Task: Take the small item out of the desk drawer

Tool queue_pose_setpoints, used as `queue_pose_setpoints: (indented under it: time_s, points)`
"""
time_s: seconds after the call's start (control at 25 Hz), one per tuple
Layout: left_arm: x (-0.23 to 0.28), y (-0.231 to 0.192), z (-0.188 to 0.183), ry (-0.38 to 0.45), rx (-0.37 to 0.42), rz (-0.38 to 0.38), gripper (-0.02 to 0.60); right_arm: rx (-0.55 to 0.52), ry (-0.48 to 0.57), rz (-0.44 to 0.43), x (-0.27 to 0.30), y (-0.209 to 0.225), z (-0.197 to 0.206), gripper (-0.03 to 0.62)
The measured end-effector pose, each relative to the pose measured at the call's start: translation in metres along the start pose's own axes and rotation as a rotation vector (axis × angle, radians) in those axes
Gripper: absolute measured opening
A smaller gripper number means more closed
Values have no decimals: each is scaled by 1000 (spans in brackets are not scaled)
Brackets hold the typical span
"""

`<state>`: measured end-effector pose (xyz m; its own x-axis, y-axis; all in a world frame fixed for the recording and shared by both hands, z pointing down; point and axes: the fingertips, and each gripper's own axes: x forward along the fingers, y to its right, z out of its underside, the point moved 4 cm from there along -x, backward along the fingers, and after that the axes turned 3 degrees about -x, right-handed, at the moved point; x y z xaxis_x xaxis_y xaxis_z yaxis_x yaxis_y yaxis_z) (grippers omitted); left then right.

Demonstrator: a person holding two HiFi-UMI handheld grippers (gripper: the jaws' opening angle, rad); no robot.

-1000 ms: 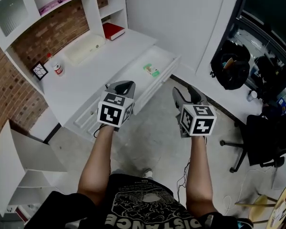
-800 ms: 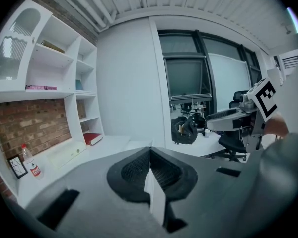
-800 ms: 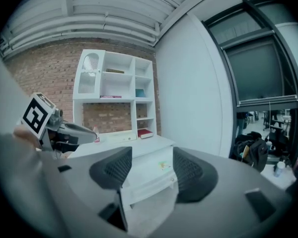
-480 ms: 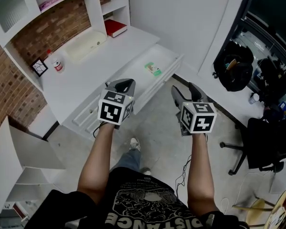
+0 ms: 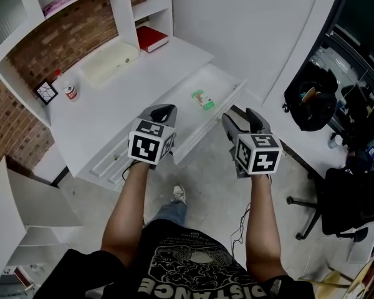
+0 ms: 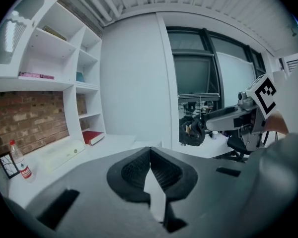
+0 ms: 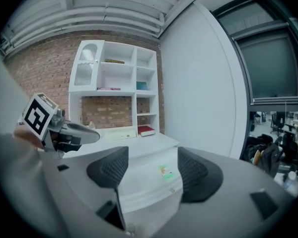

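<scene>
Open drawer (image 5: 223, 81) of the white desk (image 5: 112, 114) is pulled out from the desk's front edge; the small green-and-white packet (image 5: 202, 99) lies flat on the drawer floor, in its right half, touching nothing else. Left gripper (image 5: 164, 112) hangs just off the desk's front edge, jaws together and empty. Right gripper (image 5: 240, 118) hangs beside the drawer's front right corner, its jaws apart and just been opening, with nothing between the pads (the packet shows through the gap, well apart). The drawer's front wall stands between both grippers and the packet. On the desktop: a red book (image 5: 152, 37) at the back right corner, a flat cream case (image 5: 110, 61) along the back edge, a small red-capped bottle (image 5: 67, 91) and a small black-framed picture (image 5: 45, 92) near the back left corner. A black office chair (image 5: 346, 198) stands well to the right.
</scene>
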<state>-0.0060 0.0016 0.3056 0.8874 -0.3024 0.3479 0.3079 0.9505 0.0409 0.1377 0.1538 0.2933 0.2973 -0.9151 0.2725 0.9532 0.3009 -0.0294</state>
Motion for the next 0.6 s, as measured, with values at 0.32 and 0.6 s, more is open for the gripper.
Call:
queue_pose_setpoints:
  time_s: [0.32,0.6]
  points:
    - [66,-65,-7,-25,-34,-22,8,-12,-36,-38,99,16,-17,324]
    - [117,-116,-19,-40,-56,-22,8,-15,-67,-59,173,26,-34,336]
